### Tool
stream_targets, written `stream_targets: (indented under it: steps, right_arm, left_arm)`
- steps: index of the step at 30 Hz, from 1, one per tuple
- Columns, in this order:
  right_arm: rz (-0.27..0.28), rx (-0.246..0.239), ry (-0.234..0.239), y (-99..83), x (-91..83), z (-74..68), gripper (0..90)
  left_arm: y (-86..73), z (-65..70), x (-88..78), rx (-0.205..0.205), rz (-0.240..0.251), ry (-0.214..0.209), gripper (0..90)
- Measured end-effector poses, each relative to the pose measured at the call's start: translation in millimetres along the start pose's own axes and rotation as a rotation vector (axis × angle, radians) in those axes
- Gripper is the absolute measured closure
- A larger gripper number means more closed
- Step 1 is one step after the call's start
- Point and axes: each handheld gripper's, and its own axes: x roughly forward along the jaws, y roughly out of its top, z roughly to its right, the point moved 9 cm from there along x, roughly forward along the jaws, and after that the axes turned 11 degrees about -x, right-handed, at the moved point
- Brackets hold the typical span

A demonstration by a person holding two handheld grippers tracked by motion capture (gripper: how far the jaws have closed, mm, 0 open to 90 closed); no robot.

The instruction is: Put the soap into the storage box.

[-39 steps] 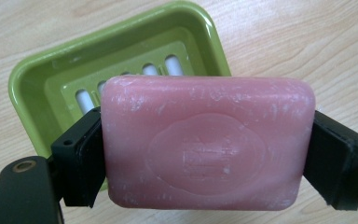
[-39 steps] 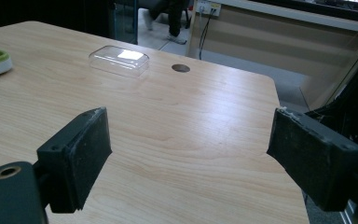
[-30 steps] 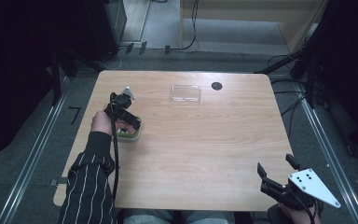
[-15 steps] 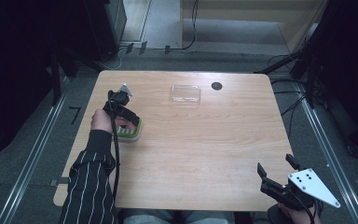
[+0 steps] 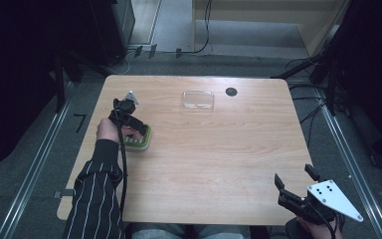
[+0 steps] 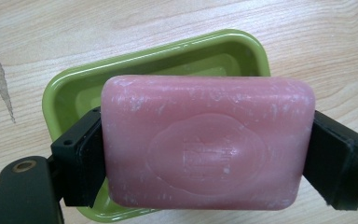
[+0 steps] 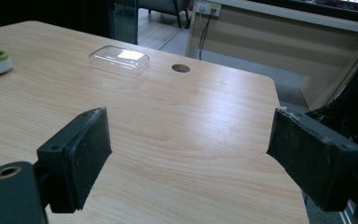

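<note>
Pink soap bar clamped by its two ends between the left gripper's black jaws, mid-frame in the left gripper view, directly above the green soap dish on the wooden table, right gripper at lower right of the high view, jaws spread wide, nothing between them, clear lid near the table's far edge

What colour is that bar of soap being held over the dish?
Pink, the soap, with whitish scuffs; clearest in the left gripper view.
</note>
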Motion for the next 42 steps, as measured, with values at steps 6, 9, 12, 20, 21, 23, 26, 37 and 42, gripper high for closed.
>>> stream_targets:
  steps: [6, 9, 12, 20, 21, 23, 26, 37, 42]
  right_arm:
    - [0.000, 0.001, 0.000, 0.1, -0.1, -0.1, 13.5]
    - [0.000, 0.000, 0.000, 0.0, 0.0, 0.0, 13.5]
    - [0.000, -0.001, 0.000, -0.1, 0.1, 0.2, 13.5]
    - [0.001, 0.000, 0.000, 0.0, 0.0, 0.2, 13.5]
    - [0.001, 0.000, 0.000, 0.0, 0.0, 0.2, 13.5]
    - [0.001, -0.001, 0.000, 0.0, 0.1, 0.2, 13.5]
    - [0.000, 0.000, -0.001, 0.0, 0.0, 0.2, 13.5]
    - [-0.001, 0.001, -0.001, 0.1, 0.1, -0.2, 13.5]
    - [-0.001, 0.000, 0.000, 0.1, 0.1, -0.2, 13.5]
  left_arm:
    - [0.0, -3.1, 4.8, -0.016, -0.002, 0.001, 13.9]
    - [0.5, -3.7, 5.9, -0.021, 0.002, 0.002, 13.9]
    - [0.6, -4.4, 7.9, -0.030, -0.002, 0.002, 13.8]
    - [0.6, -7.3, 15.7, -0.050, -0.004, 0.024, 13.8]
    - [0.5, -8.2, 16.1, -0.054, -0.008, 0.026, 13.8]
    - [-0.1, -8.3, 18.4, -0.059, -0.010, 0.028, 13.8]
    - [-0.2, -8.3, 20.8, -0.066, -0.015, 0.029, 13.8]
    - [-0.3, -12.7, 25.7, -0.079, -0.014, 0.049, 13.8]
    - [0.5, -12.7, 26.6, -0.082, -0.010, 0.051, 13.8]
